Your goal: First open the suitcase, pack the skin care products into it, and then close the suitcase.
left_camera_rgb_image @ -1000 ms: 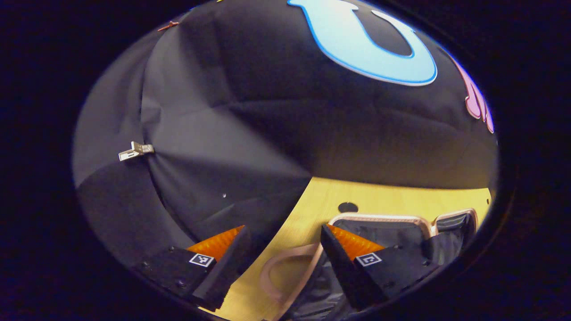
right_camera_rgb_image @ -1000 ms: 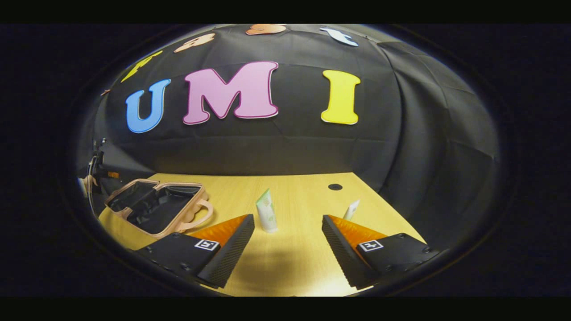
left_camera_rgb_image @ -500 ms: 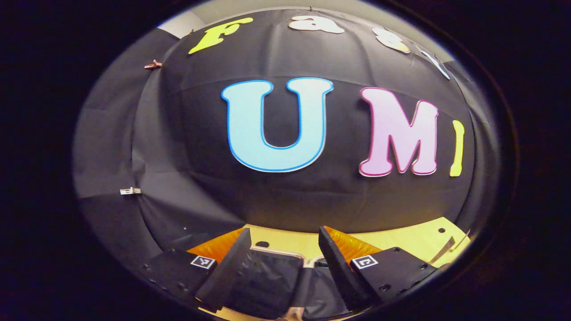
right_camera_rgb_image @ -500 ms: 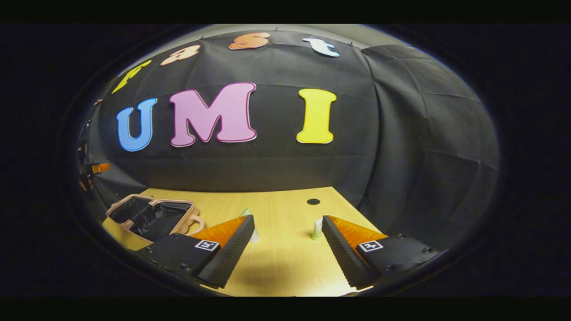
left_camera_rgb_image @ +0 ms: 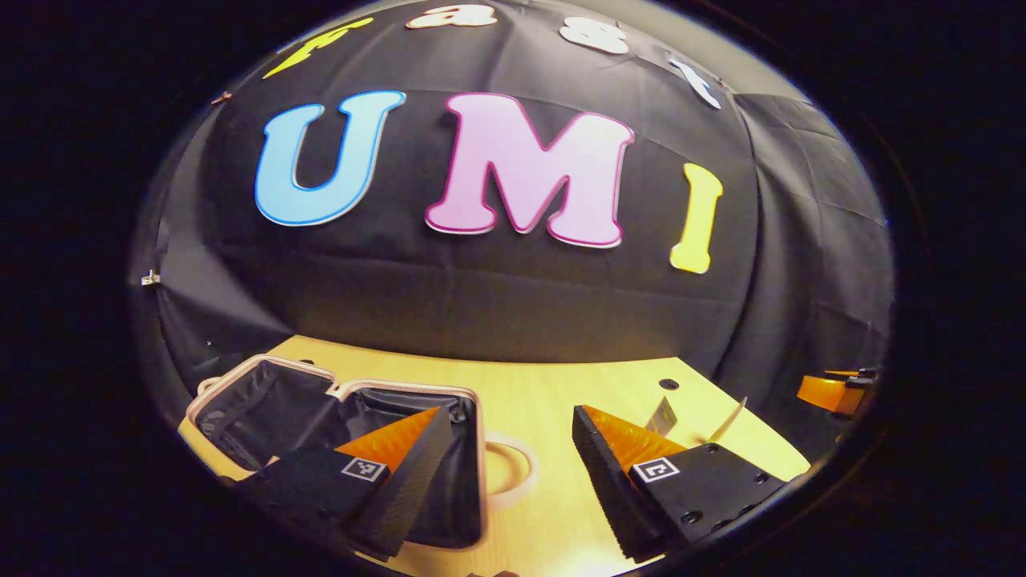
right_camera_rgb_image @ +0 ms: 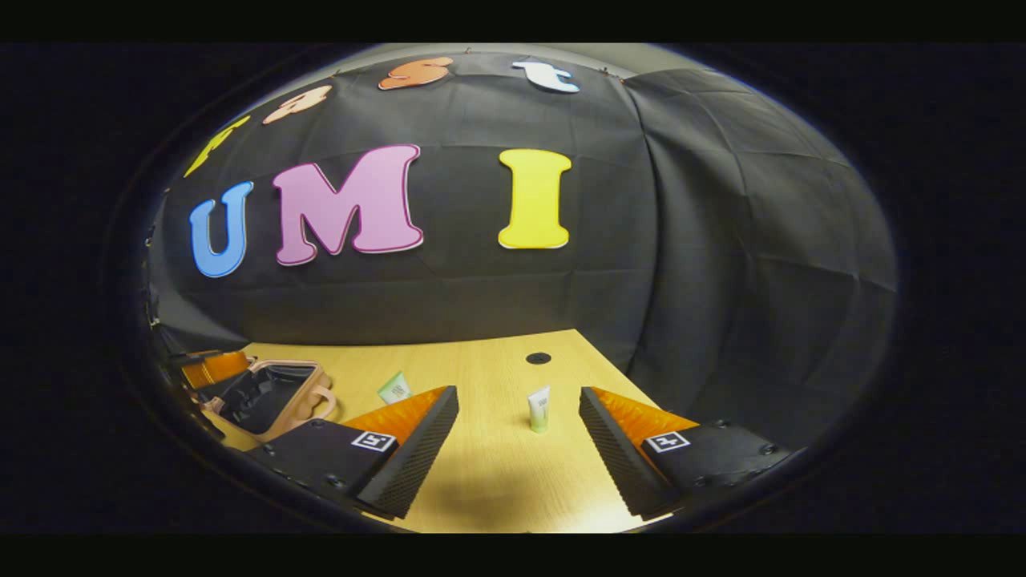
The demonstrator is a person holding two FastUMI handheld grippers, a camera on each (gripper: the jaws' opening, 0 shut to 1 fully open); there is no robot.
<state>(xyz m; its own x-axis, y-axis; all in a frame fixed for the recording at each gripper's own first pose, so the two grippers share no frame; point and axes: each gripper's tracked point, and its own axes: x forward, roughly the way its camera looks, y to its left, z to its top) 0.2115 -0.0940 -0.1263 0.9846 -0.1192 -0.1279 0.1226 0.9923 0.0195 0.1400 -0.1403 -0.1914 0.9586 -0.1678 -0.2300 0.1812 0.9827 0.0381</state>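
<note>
Wooden, light-coloured table (right_camera_rgb_image: 481,473) carries all the things of the task, and behind it hangs the black cloth wall (right_camera_rgb_image: 721,240). In the left gripper view the suitcase (left_camera_rgb_image: 264,405) lies open on the left part of the table, with both halves flat and side by side; its rim is pale pink, its lining is dark, and I see nothing inside the parts that are visible. A round pink handle (left_camera_rgb_image: 513,469) lies flat on the wood just beside the nearer half. The left gripper (left_camera_rgb_image: 505,473) is above this place with its fingers wide apart and nothing between them; its left finger covers a part of the nearer half of the suitcase. To the right in the same view two skin care tubes (left_camera_rgb_image: 662,415) stand on the table, but they are blurred. At the far right edge a part of the right gripper (left_camera_rgb_image: 834,391) is visible. In the right gripper view the right gripper (right_camera_rgb_image: 517,461) is also open and holds nothing. A small white and green tube (right_camera_rgb_image: 539,409) stands upright on its cap on the table, a little ahead of the gap between the fingers and not touching them. A second tube (right_camera_rgb_image: 393,388), green and white, is partly hidden behind the left finger. The suitcase (right_camera_rgb_image: 264,397) is further left, well apart from both tubes, and the left gripper (right_camera_rgb_image: 212,369) is seen just over it. A dark round hole (right_camera_rgb_image: 538,358) is in the table top behind the small tube.
</note>
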